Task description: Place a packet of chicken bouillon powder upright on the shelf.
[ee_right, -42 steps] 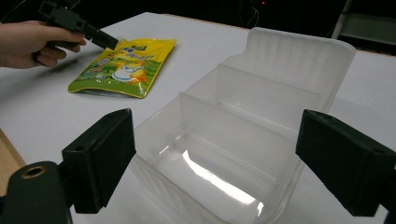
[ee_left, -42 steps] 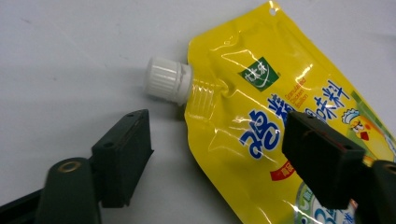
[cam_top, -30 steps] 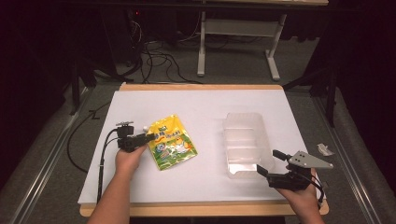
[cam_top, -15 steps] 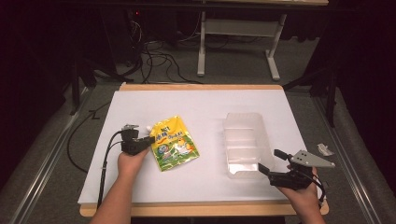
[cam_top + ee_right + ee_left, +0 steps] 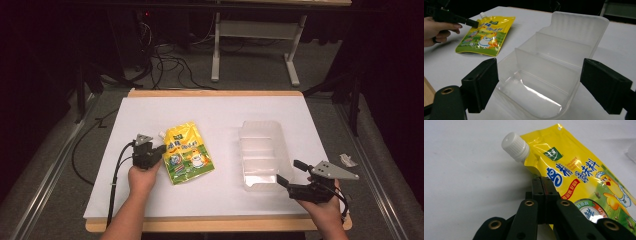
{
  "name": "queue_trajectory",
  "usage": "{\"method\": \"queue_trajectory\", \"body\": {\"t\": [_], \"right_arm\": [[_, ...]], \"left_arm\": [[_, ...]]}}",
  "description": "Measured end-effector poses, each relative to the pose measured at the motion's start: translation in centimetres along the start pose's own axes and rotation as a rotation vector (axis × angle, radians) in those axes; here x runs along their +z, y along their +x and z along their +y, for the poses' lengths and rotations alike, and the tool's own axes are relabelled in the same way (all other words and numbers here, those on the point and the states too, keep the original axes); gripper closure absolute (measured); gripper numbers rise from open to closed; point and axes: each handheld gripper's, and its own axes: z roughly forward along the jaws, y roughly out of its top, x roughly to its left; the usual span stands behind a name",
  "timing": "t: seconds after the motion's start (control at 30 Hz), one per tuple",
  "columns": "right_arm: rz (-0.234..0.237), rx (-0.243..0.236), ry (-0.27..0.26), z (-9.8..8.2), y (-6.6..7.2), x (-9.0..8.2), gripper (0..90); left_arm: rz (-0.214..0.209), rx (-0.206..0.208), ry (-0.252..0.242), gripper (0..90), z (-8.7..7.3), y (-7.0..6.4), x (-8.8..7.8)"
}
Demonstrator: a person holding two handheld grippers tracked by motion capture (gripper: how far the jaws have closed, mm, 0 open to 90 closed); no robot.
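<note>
Pouch is pinched at its left edge, just under the cap, by the left gripper, likely for lifting into the clear bin; right gripper is kept spread wide beside the bin's near end, probably to steady it

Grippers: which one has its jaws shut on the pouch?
The left gripper, clamped on the yellow pouch edge; the right gripper stands open by the clear tray.
</note>
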Motion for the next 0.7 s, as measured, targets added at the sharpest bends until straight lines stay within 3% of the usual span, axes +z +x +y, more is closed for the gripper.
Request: {"method": "queue_trajectory", "body": {"t": [0.17,0.4,0.7], "right_arm": [[-0.001,-0.001,0.001,0.0,0.1,0.0,15.6],[0.0,-0.004,-0.005,0.1,0.2,-0.1,15.7],[0.003,-0.003,-0.007,0.1,0.3,-0.1,15.7]], "left_arm": [[0.043,0.012,-0.053,90.0,0.3,-1.2,-0.8],[0.092,0.072,-0.121,90.0,0.4,-2.9,-2.3],[0.103,0.12,-0.183,90.0,0.3,-4.2,-3.7]]}}
